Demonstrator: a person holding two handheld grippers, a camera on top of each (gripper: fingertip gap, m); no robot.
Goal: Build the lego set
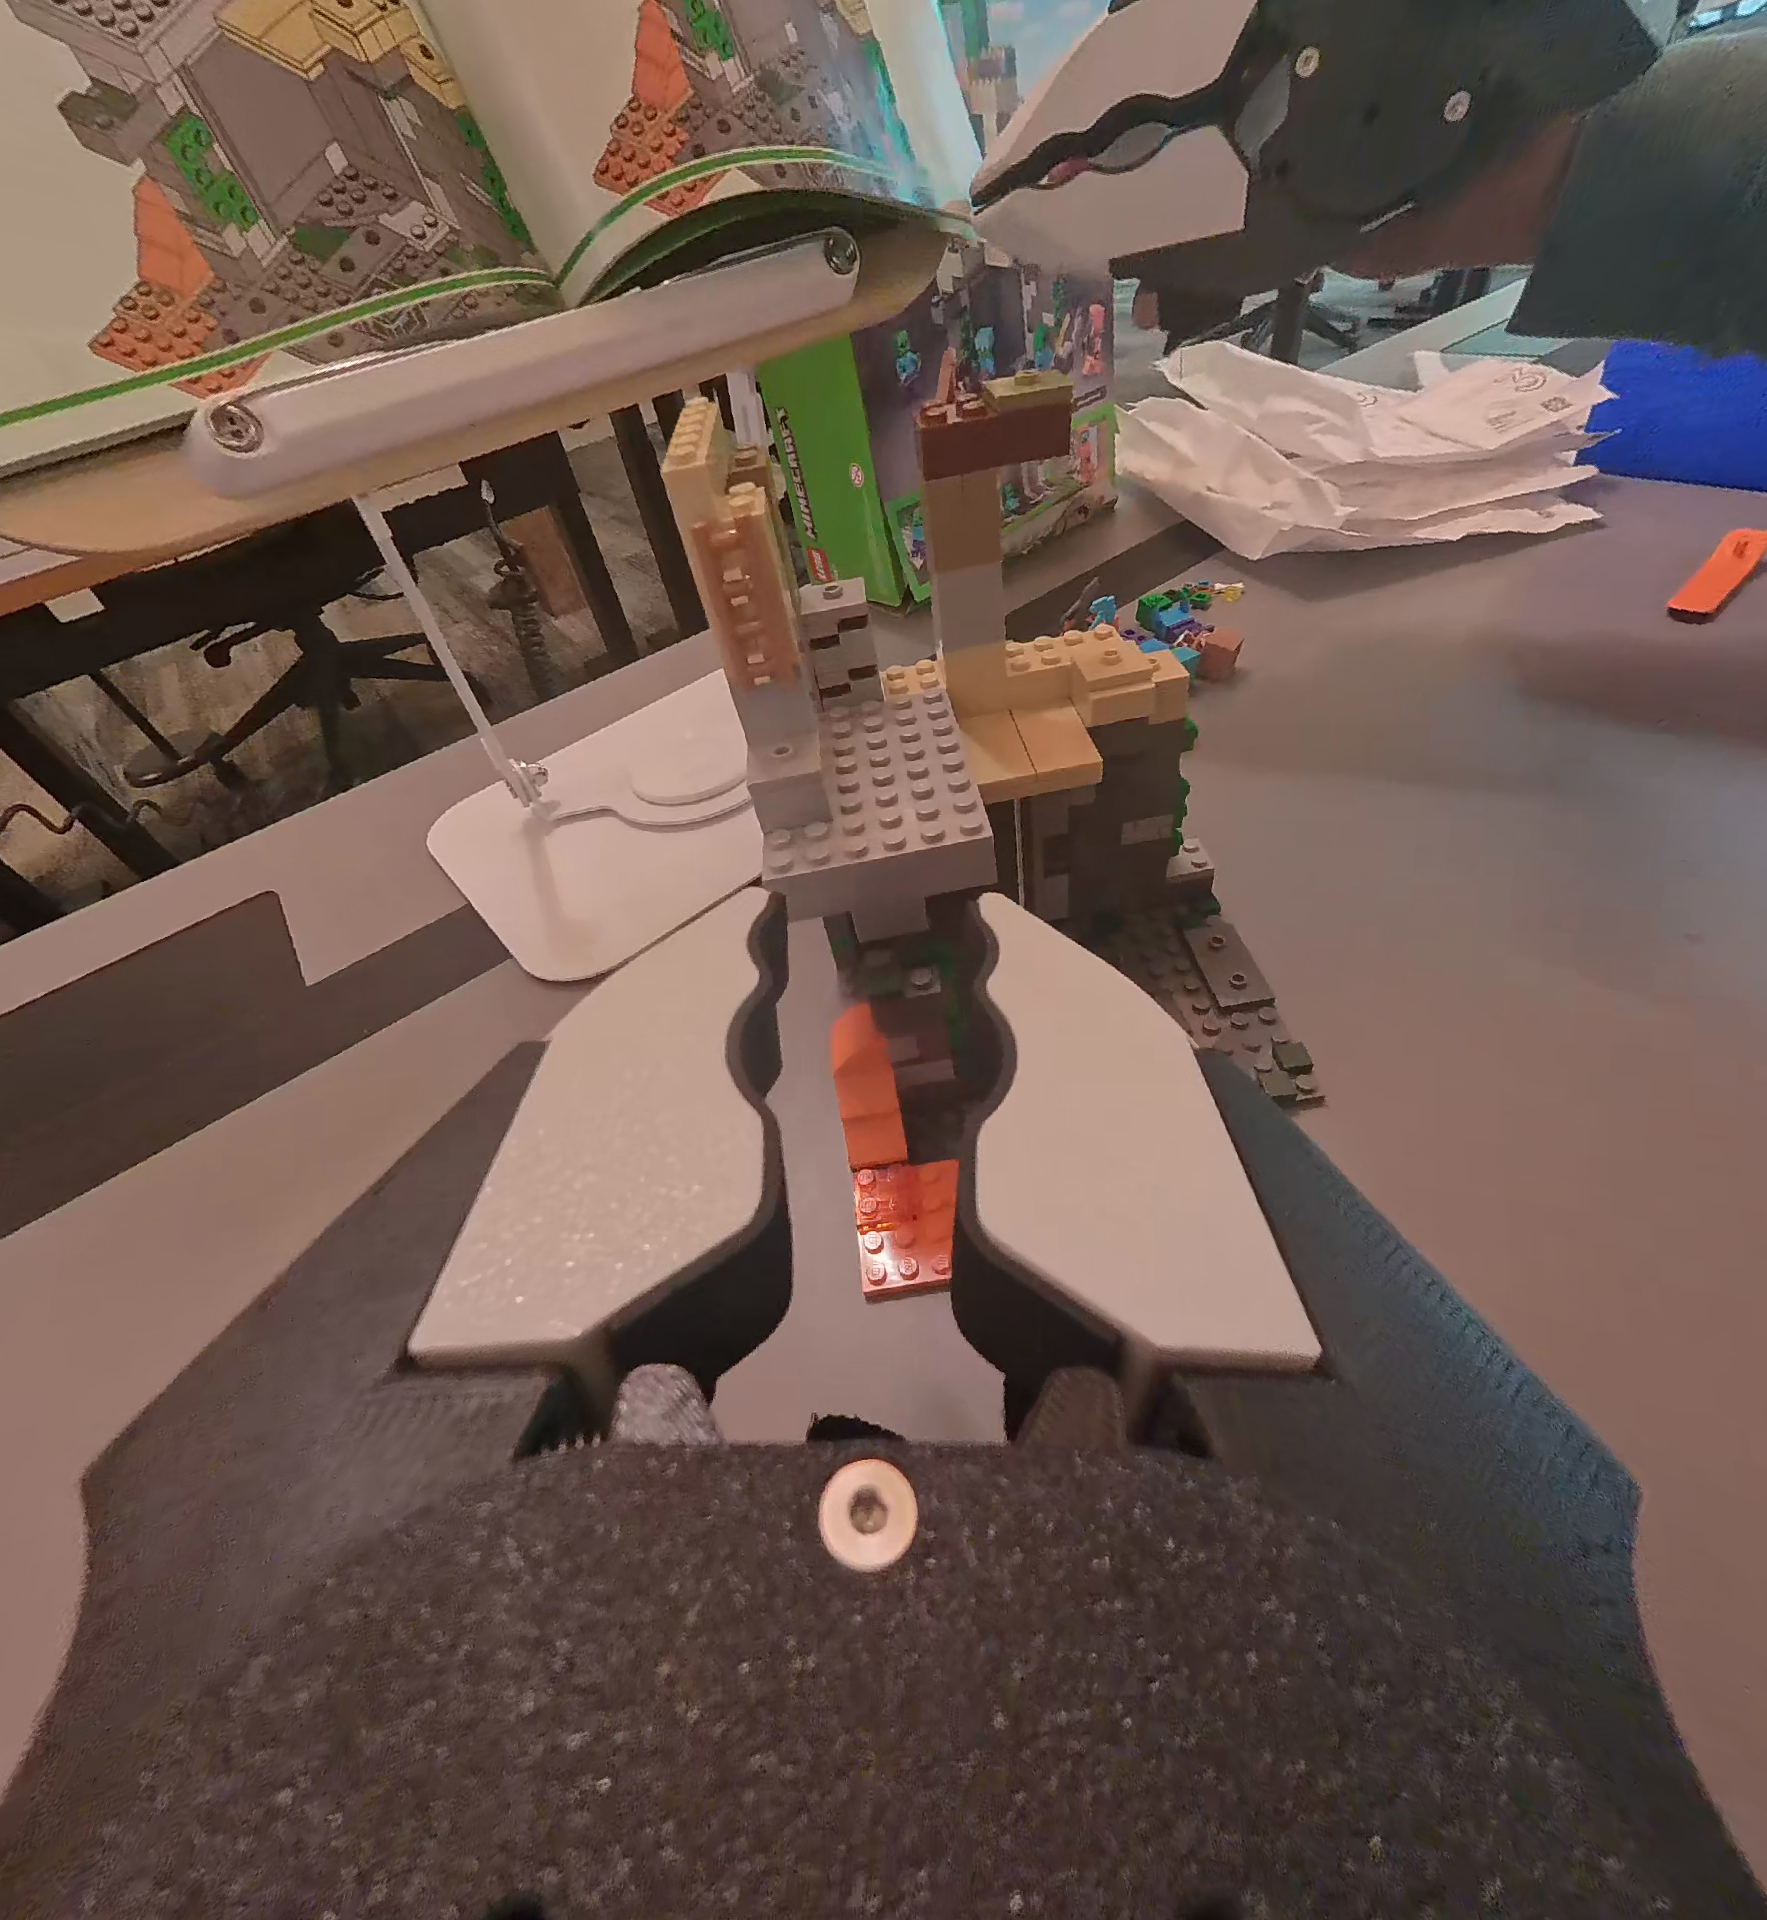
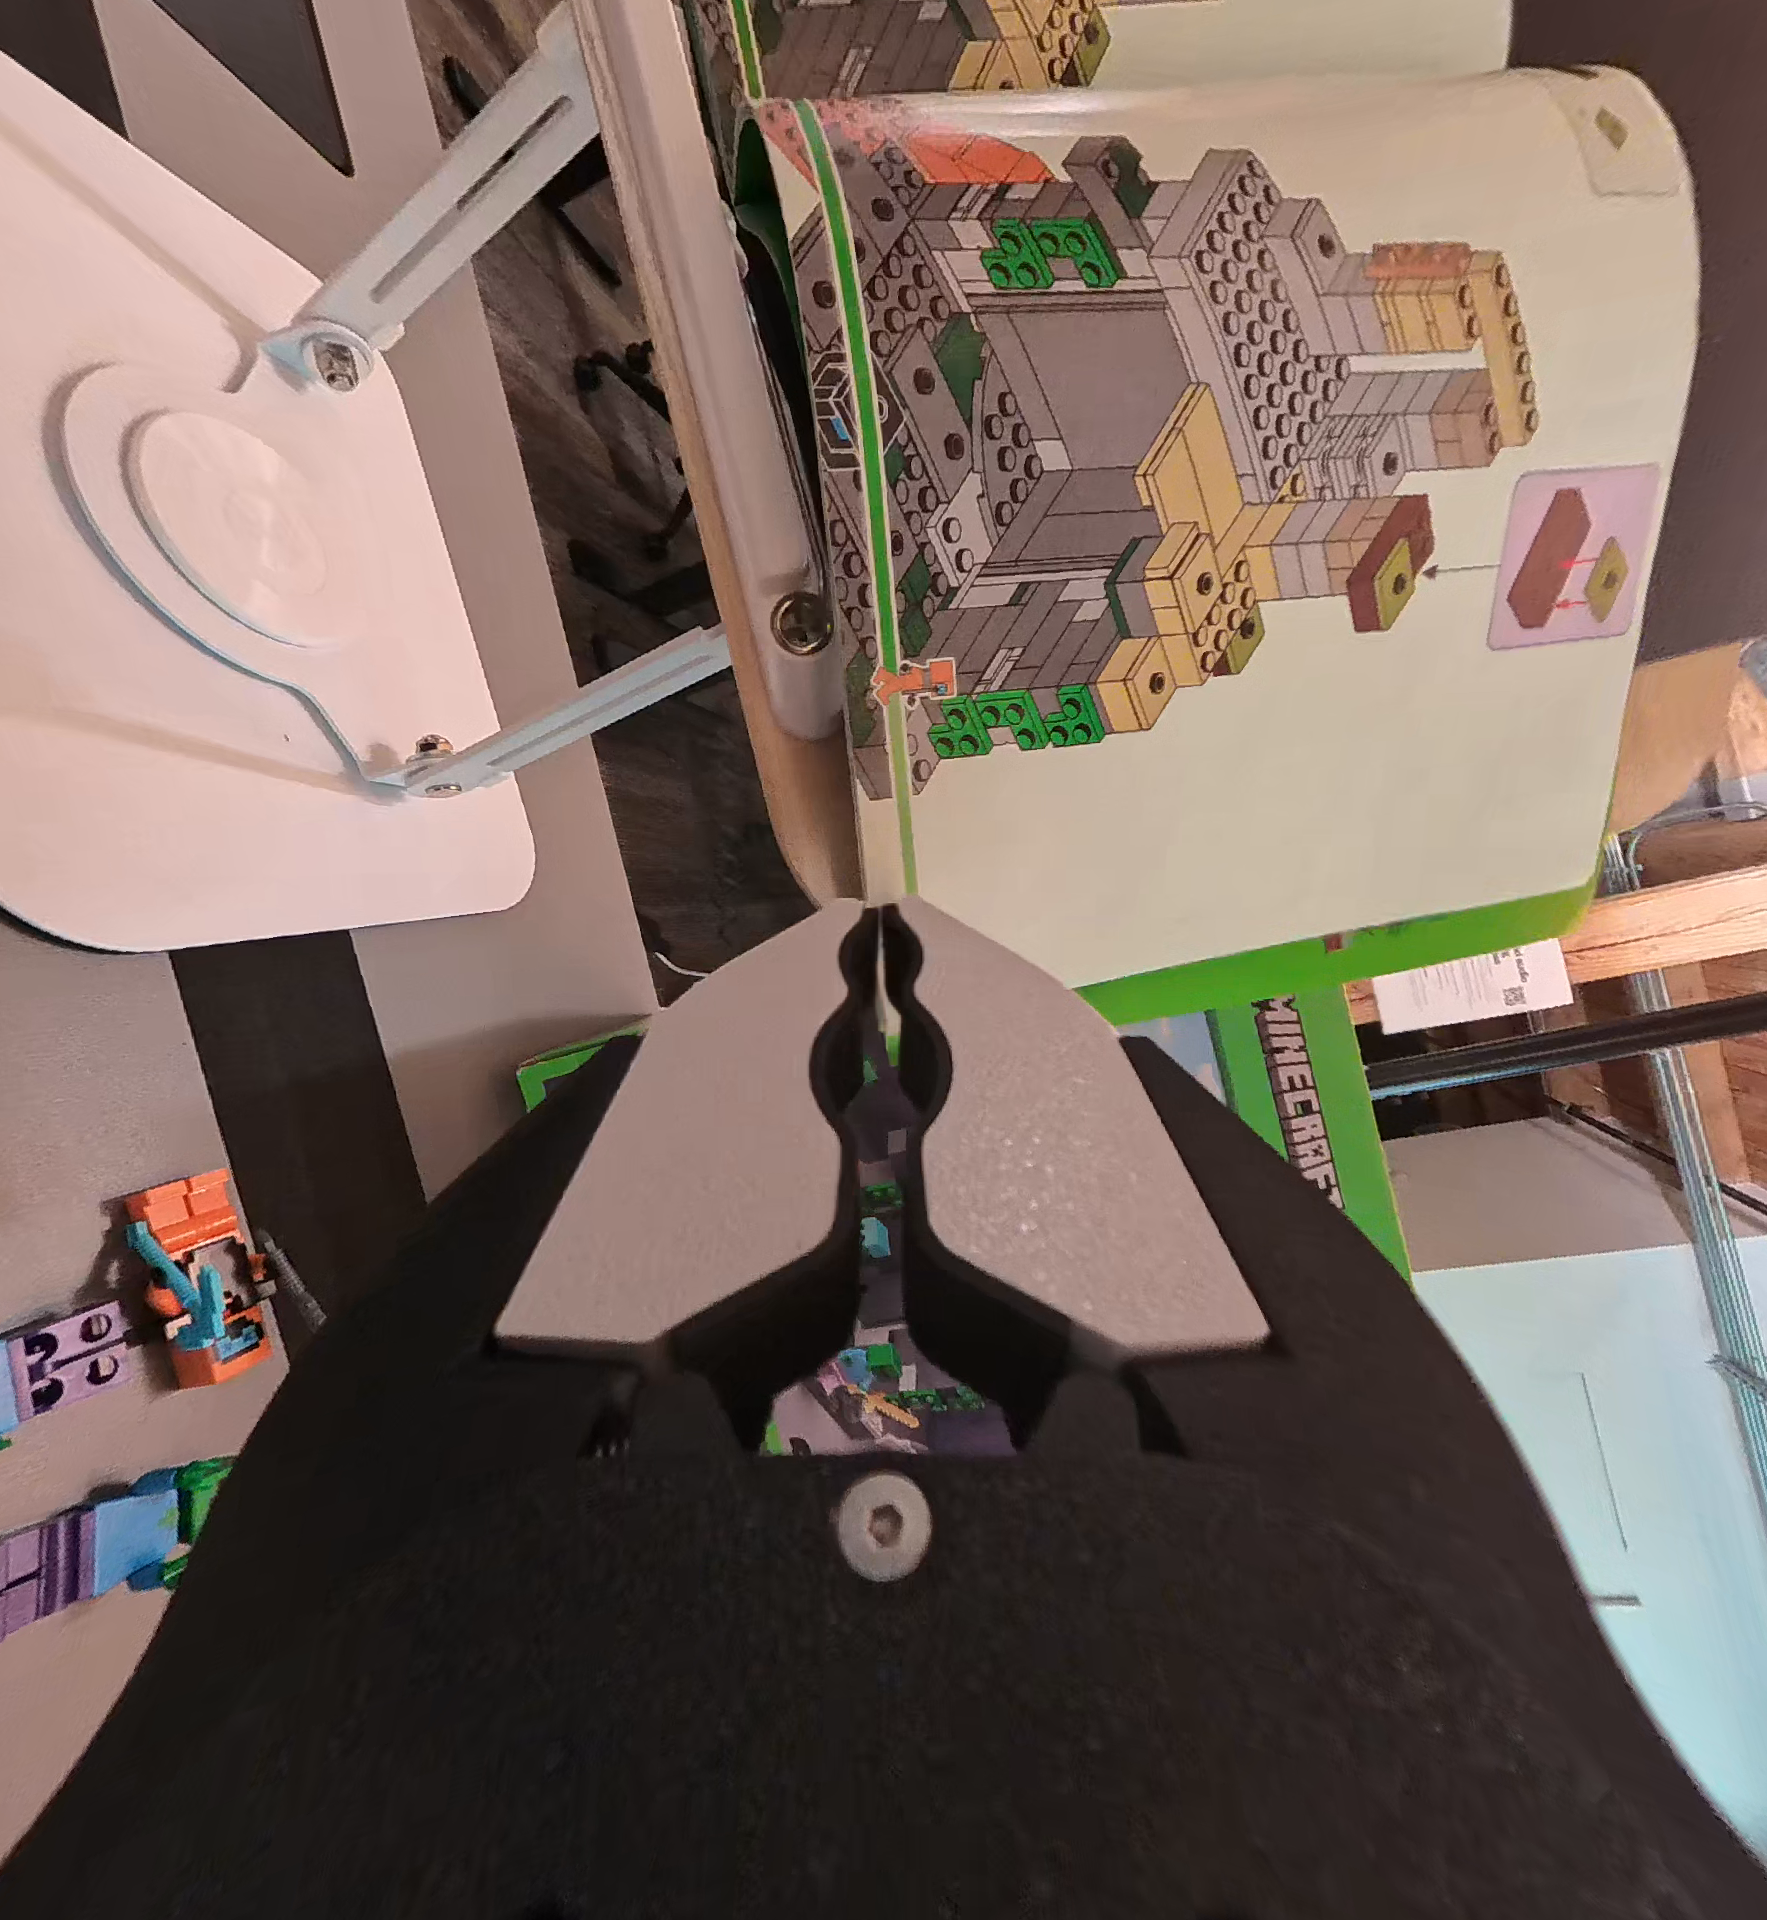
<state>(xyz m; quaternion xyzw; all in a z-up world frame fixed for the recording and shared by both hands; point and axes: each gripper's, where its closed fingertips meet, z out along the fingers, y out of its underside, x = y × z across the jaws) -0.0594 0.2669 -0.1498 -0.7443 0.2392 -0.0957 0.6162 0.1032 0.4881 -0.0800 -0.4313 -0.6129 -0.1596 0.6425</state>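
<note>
The partly built lego model (image 1: 884,800) stands on the grey table, with a grey studded plate, tan bricks, a ladder and a brown-topped pillar. My left gripper (image 1: 884,920) is open. Its fingers straddle the model's low front part, where orange pieces (image 1: 905,1216) lie between them. My right gripper (image 2: 881,912) is shut on the lower edge of a page of the instruction booklet (image 2: 1222,520), and the page curls over. In the left wrist view the right gripper (image 1: 978,203) shows at the top, pinching that page (image 1: 806,156).
The booklet rests on a white stand with a flat base (image 1: 588,862) (image 2: 183,520). A green lego box (image 1: 837,468) (image 2: 1294,1122) stands behind the model. Crumpled paper bags (image 1: 1357,468), an orange brick separator (image 1: 1720,571) and loose minifigures (image 2: 79,1371) lie on the table. The gap from one gripper's tips to the other's is roughly 30 cm.
</note>
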